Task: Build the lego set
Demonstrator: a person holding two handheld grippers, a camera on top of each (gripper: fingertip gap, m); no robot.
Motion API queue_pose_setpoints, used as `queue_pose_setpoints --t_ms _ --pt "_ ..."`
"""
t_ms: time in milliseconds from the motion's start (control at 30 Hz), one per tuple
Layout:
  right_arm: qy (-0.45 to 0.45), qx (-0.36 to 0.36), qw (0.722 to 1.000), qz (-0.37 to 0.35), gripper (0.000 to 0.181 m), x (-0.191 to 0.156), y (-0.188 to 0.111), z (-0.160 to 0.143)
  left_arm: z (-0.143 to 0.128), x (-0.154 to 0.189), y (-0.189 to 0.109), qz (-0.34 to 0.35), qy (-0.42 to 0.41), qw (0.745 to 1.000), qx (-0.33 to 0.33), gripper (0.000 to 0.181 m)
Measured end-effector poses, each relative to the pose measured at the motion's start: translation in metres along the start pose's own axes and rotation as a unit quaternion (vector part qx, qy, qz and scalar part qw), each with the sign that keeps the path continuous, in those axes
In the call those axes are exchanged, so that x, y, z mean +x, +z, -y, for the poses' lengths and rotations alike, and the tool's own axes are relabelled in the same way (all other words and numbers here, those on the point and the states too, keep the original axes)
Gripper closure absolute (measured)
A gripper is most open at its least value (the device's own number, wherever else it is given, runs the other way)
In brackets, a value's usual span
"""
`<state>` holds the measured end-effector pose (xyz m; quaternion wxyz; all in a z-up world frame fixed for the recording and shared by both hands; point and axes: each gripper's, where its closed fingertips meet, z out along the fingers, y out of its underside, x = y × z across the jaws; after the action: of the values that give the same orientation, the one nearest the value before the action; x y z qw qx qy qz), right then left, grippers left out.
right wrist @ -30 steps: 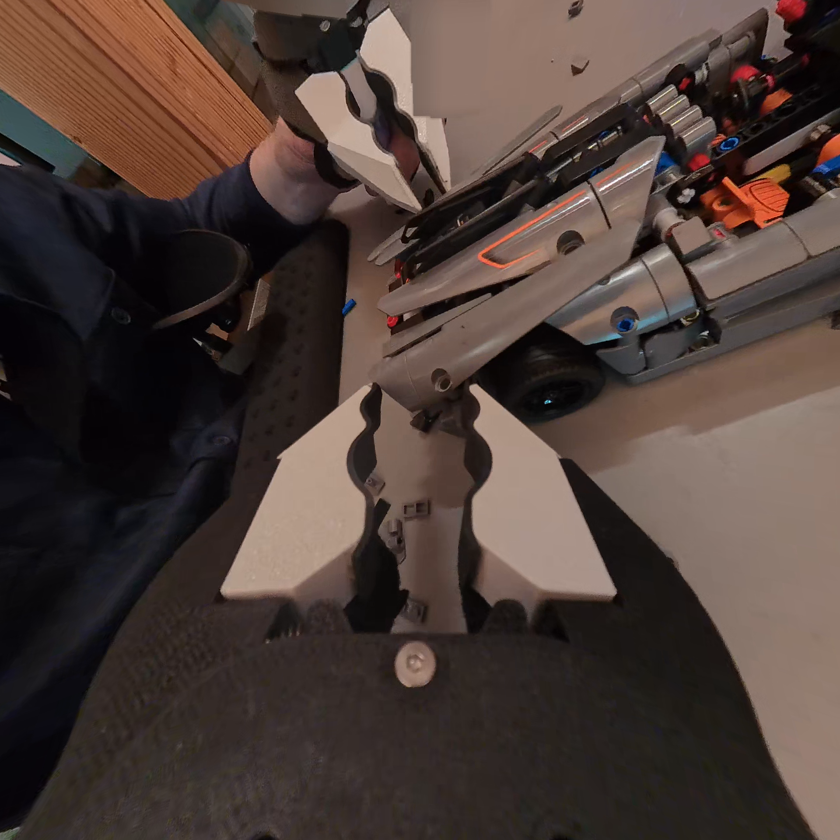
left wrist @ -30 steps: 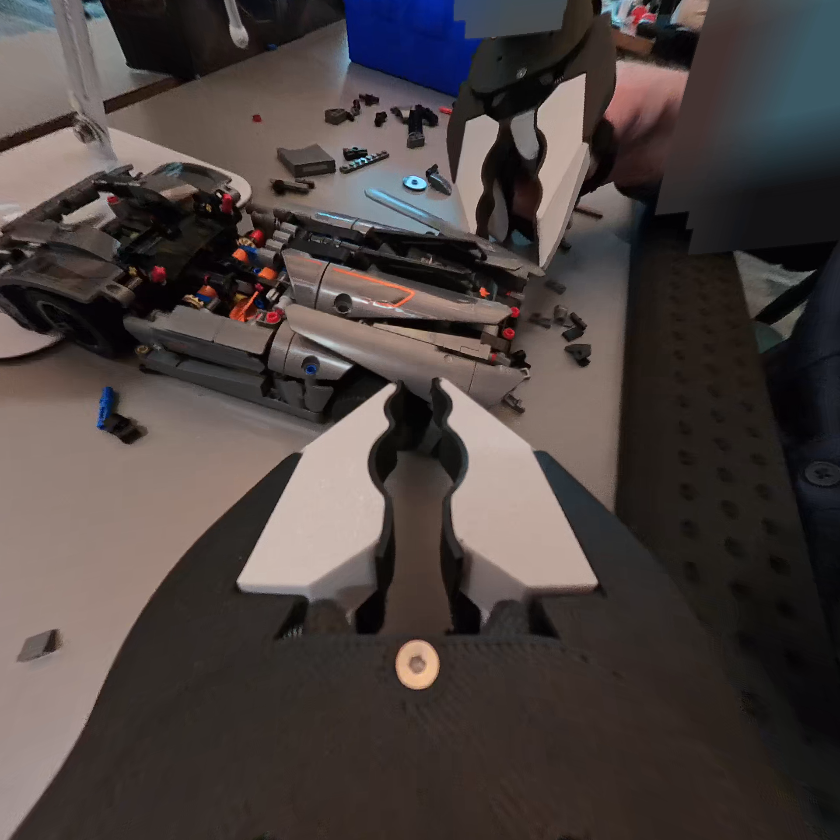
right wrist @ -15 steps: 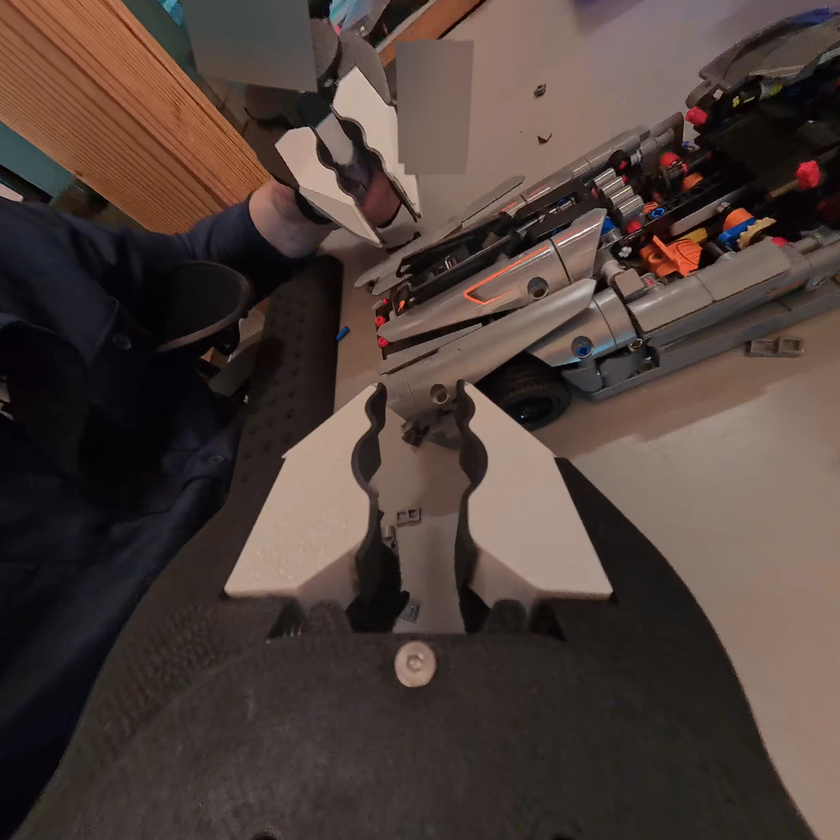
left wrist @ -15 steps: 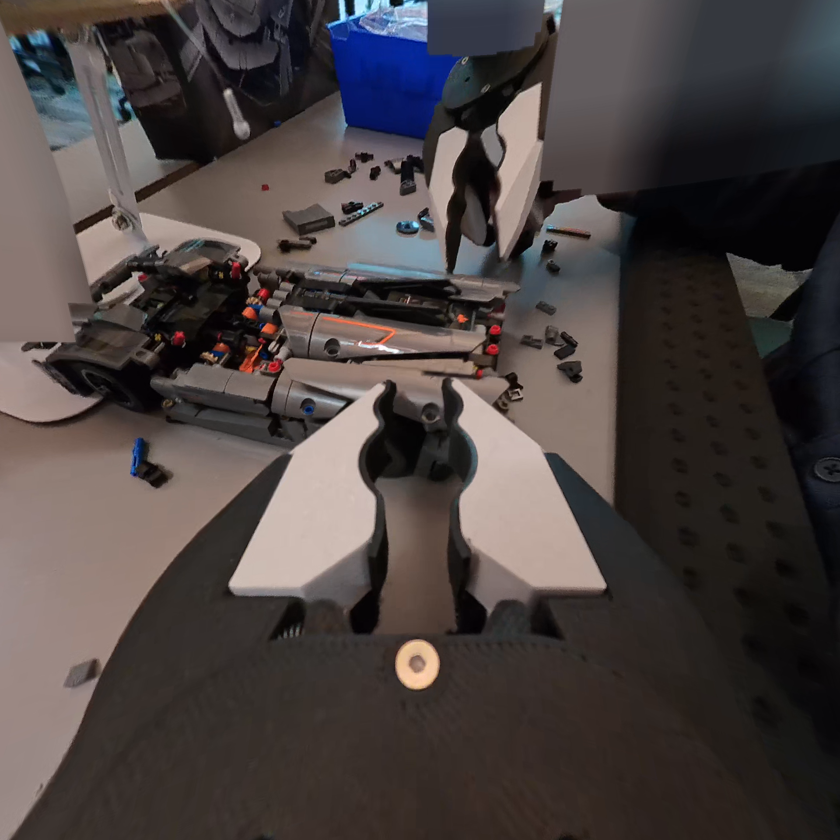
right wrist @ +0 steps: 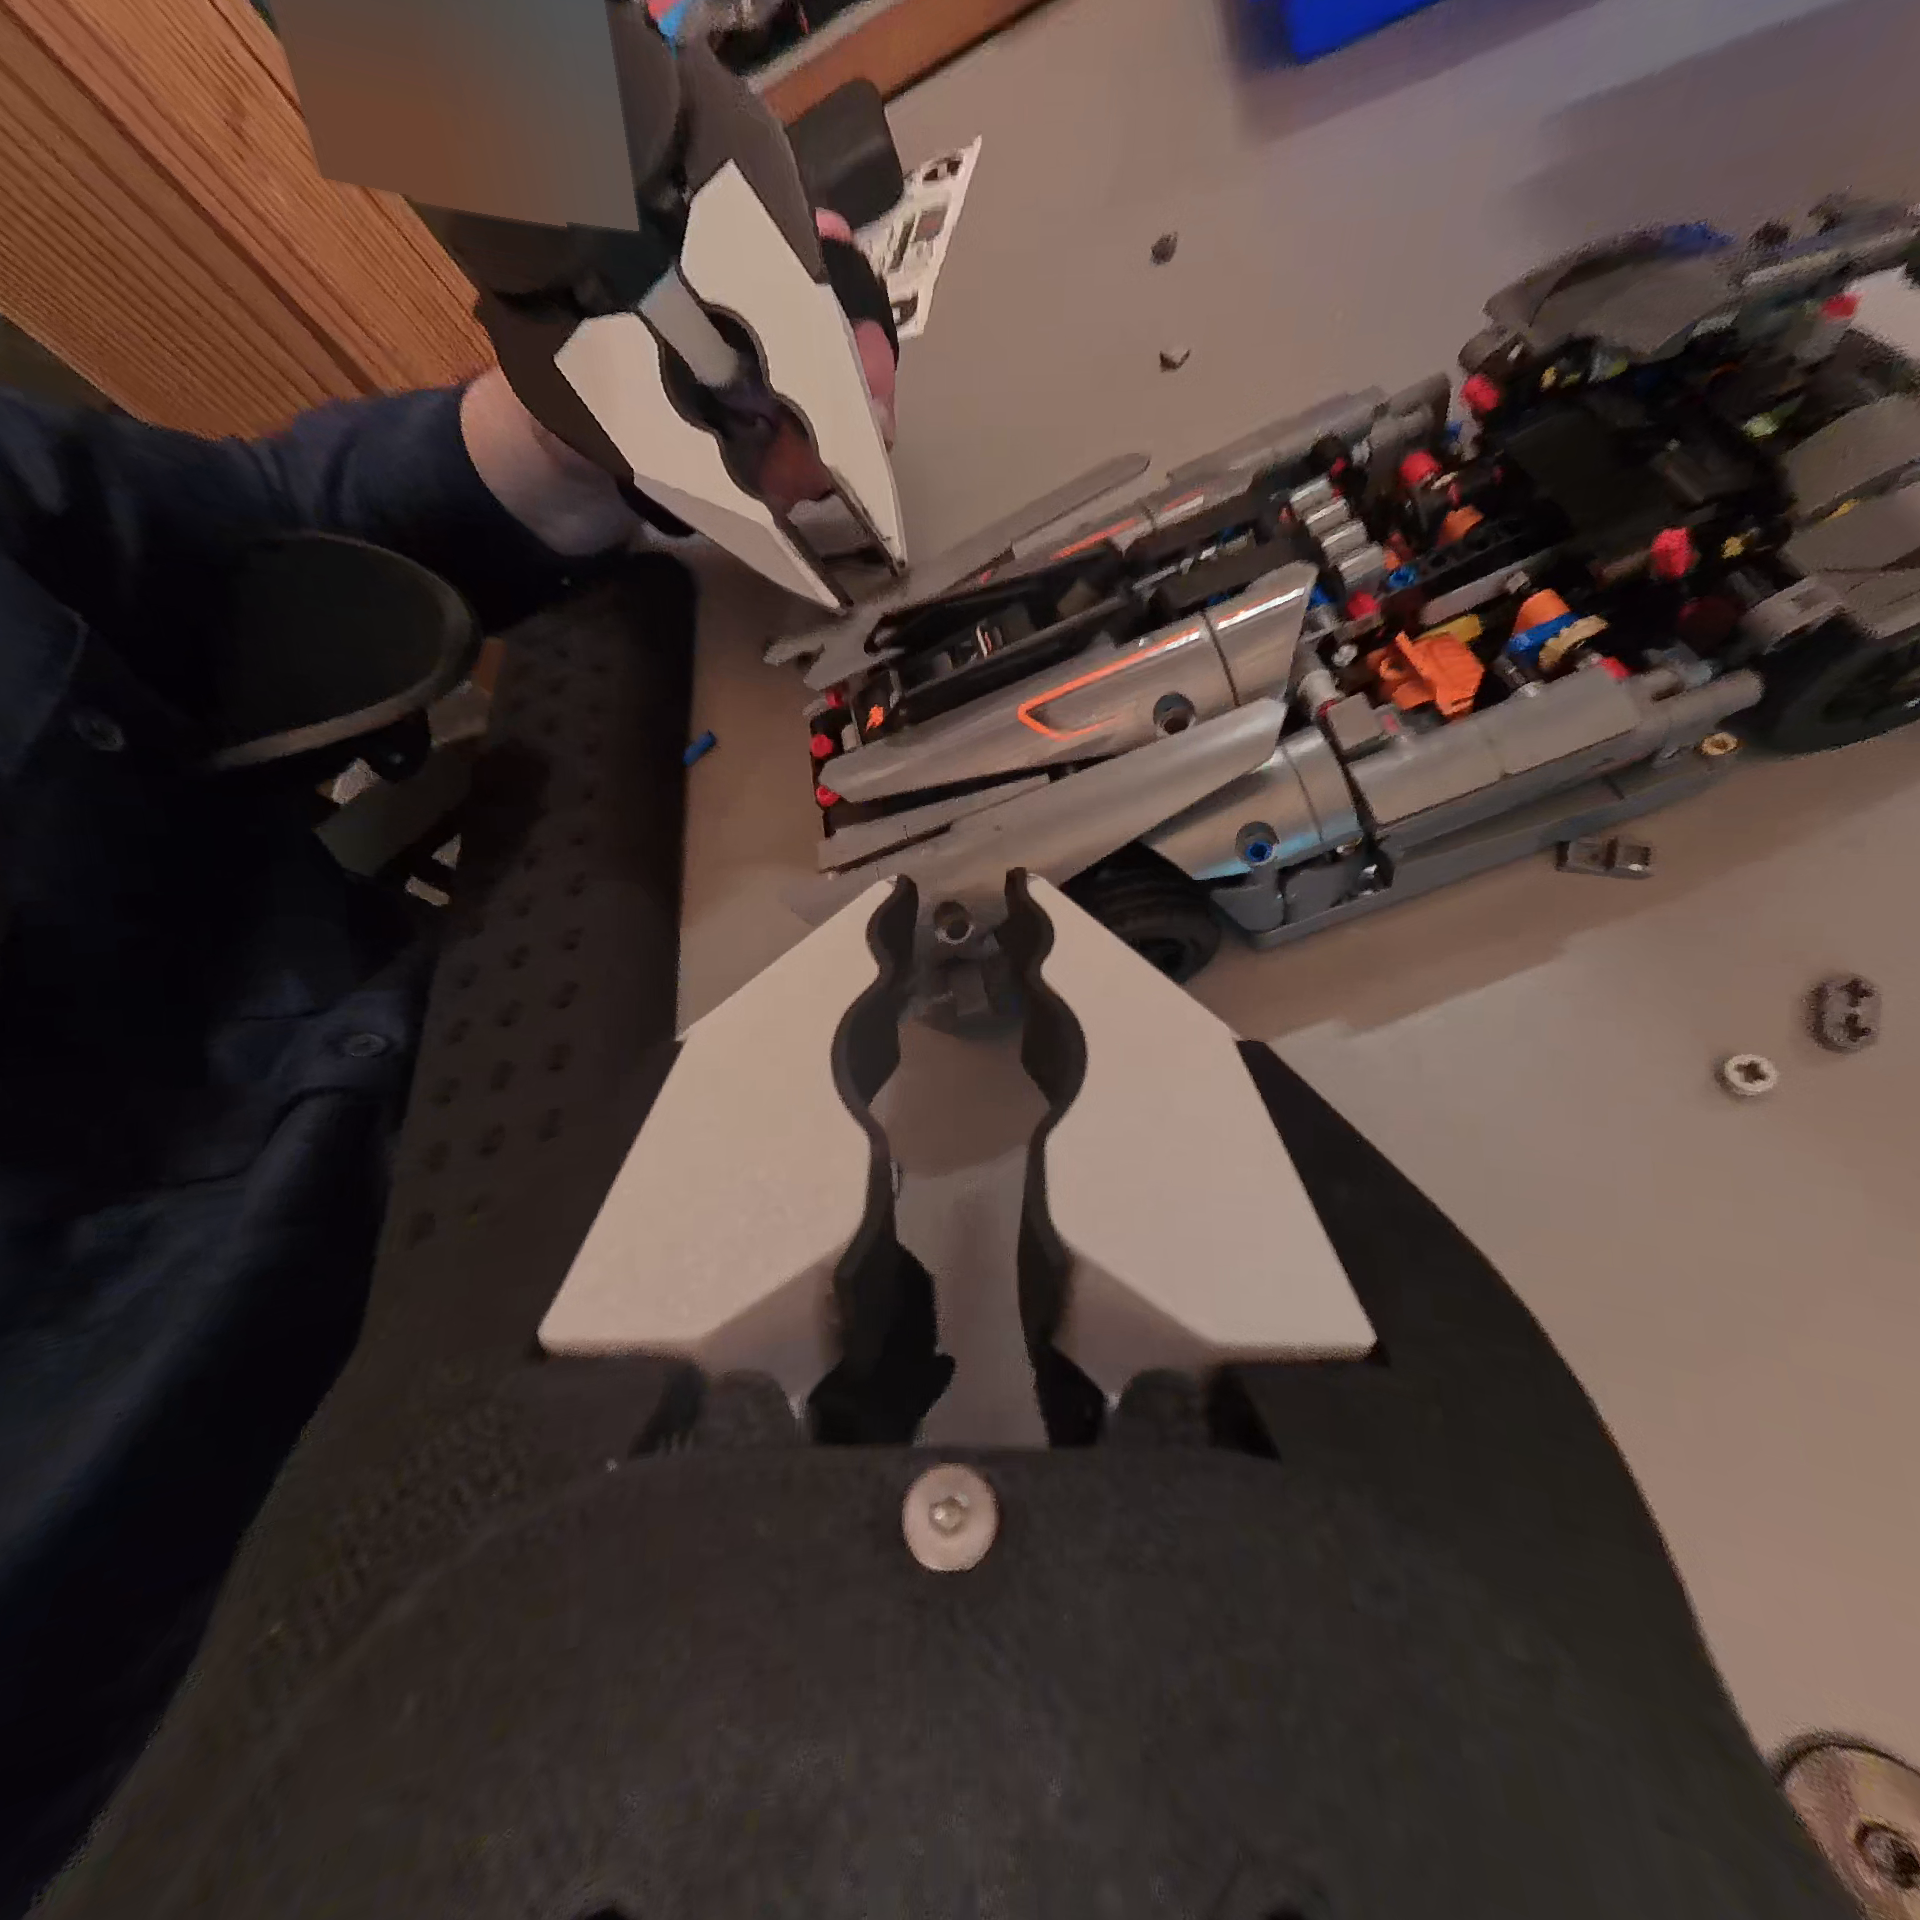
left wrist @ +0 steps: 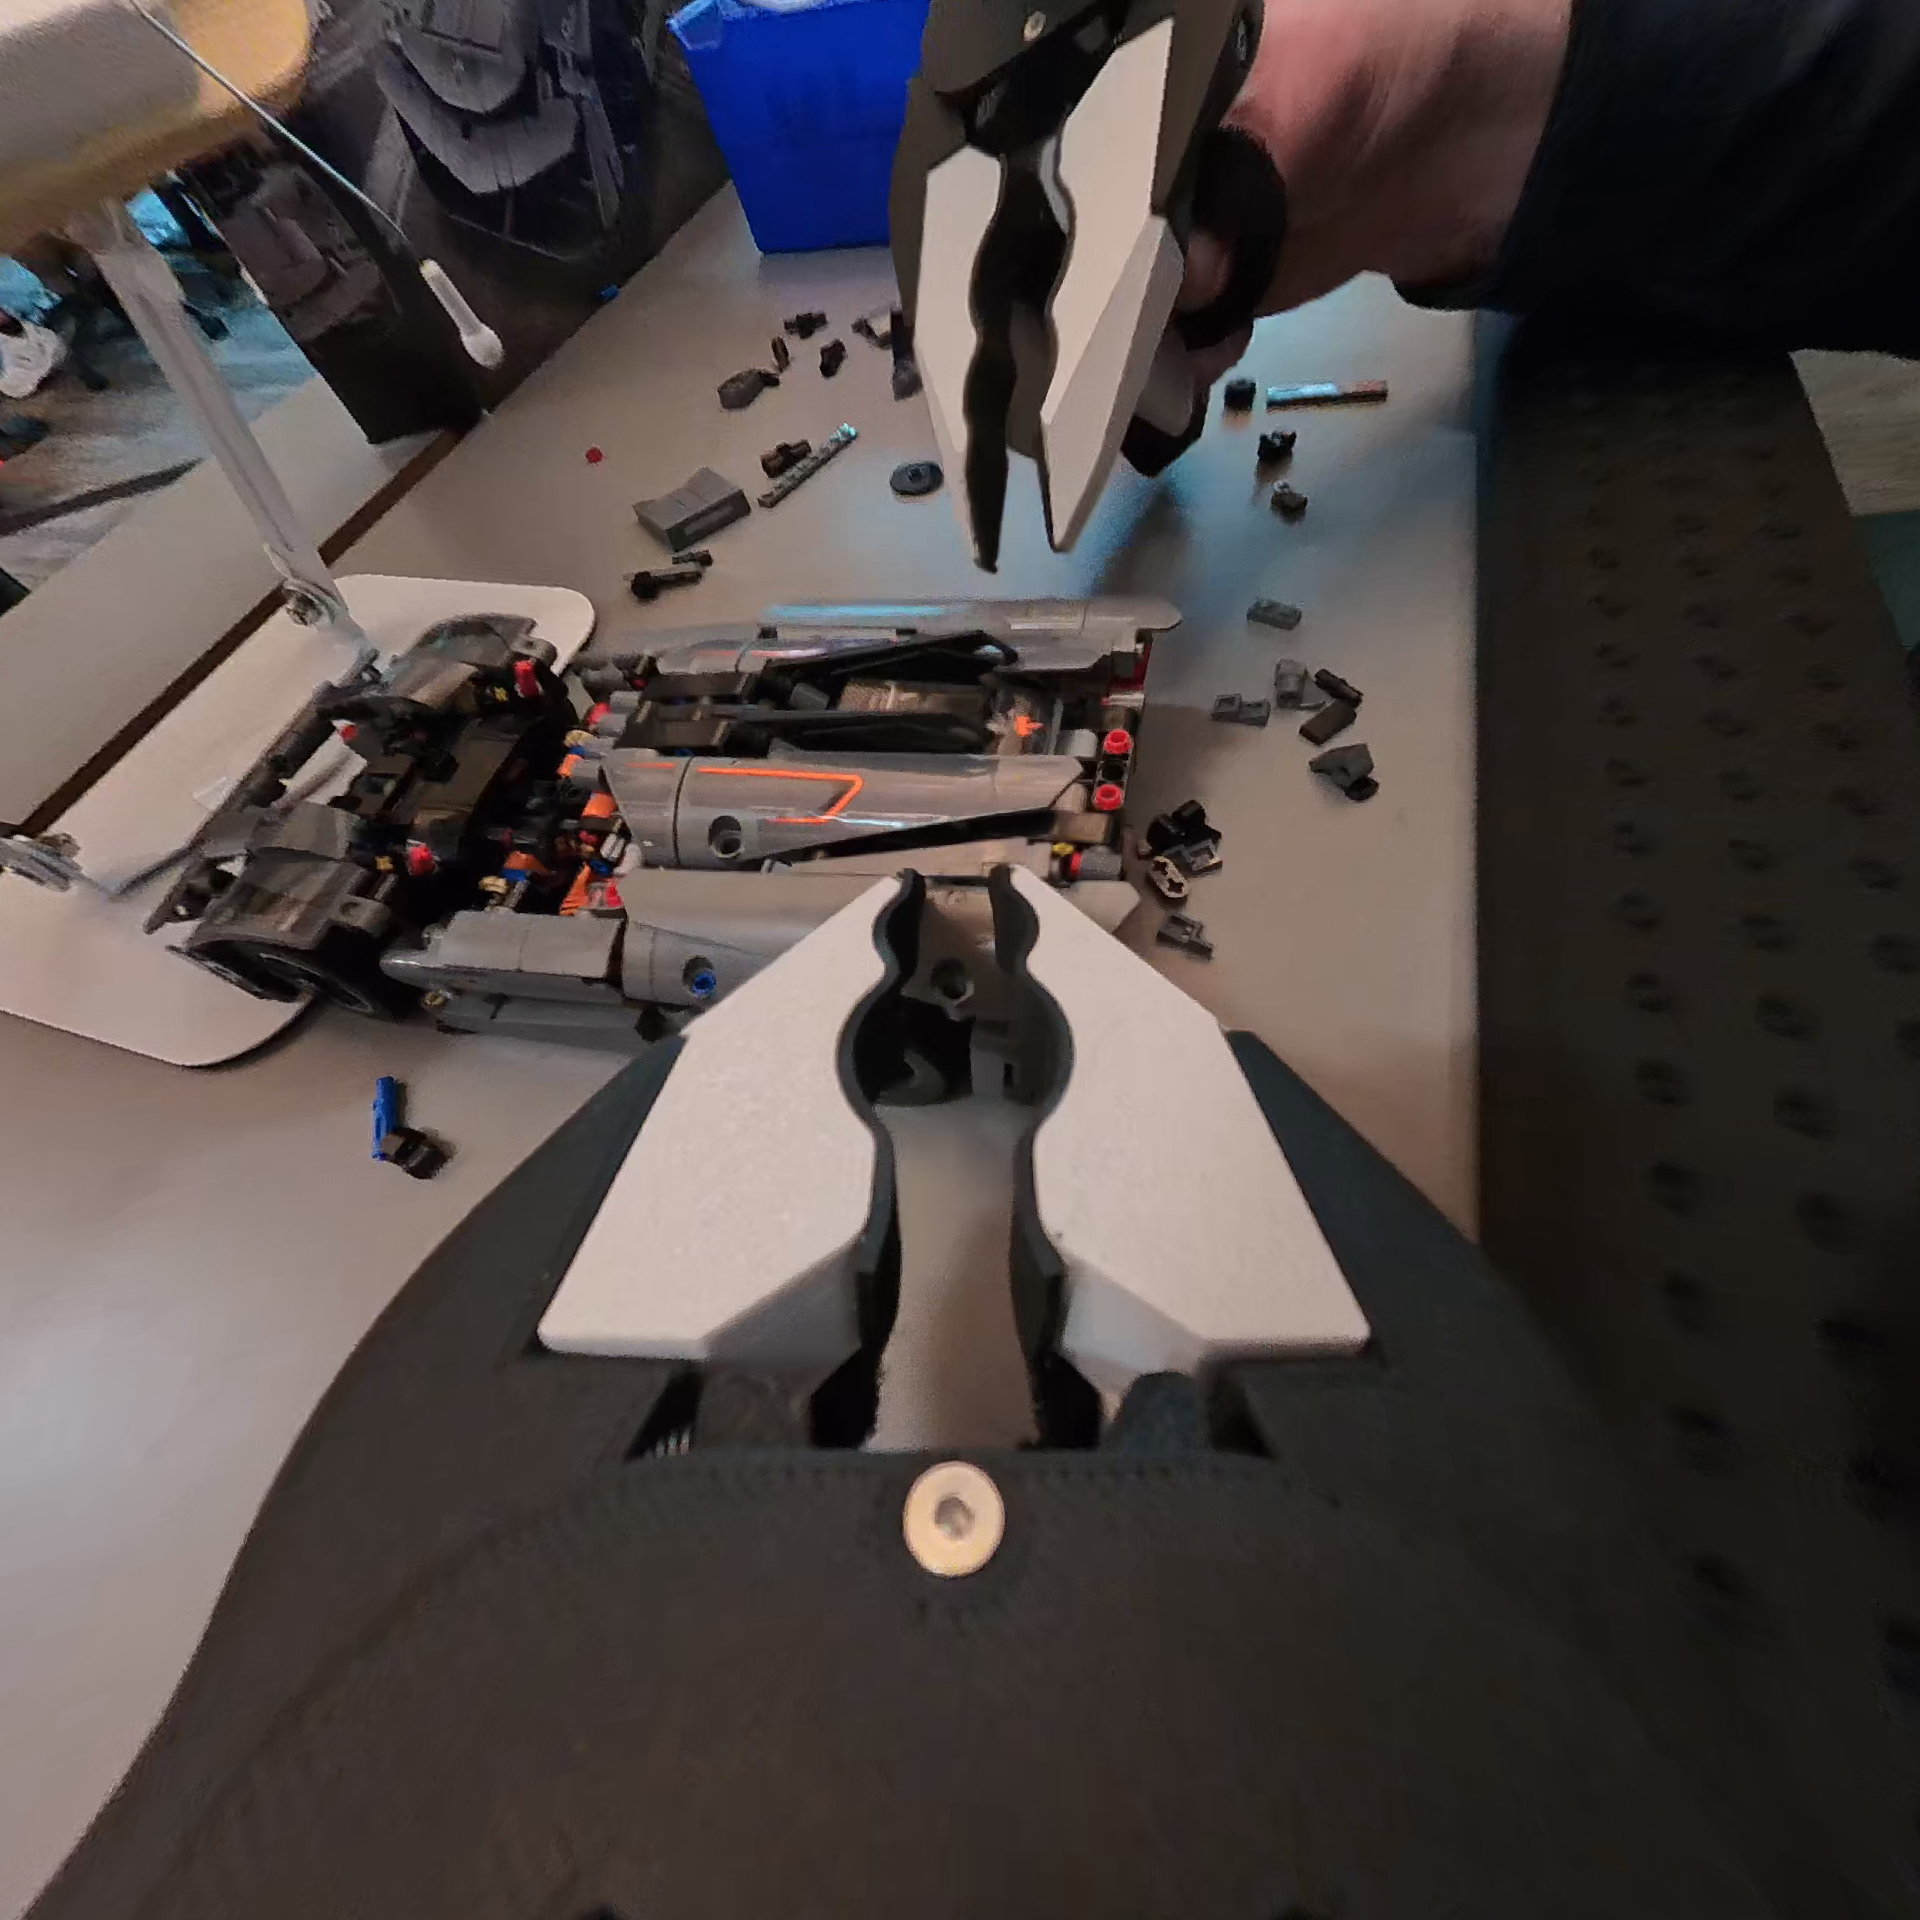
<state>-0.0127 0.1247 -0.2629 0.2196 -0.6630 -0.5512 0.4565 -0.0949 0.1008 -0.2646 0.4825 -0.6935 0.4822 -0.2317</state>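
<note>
Now two grippers meet at the car's (left wrist: 727,821) nose.
Left gripper (left wrist: 954,902) and right gripper (right wrist: 958,902), fingers slightly spread, each straddle a corner of it.

You work in dim, warm indoor light with soft shadows under the lego car (left wrist: 665,821). Cool glare streaks its far panels. Wide-angle bending warps both views' edges. Your far hand (left wrist: 1382,156) and the blue bin (right wrist: 1340,26) smear with blur.
</note>
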Motion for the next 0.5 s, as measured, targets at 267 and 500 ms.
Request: queue_pose_setpoints --t_ms 267,500 --pt "-0.058 -0.023 0.998 -0.016 0.169 -0.012 0.014 0.003 0.024 0.006 0.005 -0.011 0.023 0.999 0.030 0.170" --pt "-0.064 -0.028 0.997 -0.011 0.176 -0.013 0.017 0.000 0.014 0.013 0.020 -0.015 0.063 0.998 -0.010 0.180"
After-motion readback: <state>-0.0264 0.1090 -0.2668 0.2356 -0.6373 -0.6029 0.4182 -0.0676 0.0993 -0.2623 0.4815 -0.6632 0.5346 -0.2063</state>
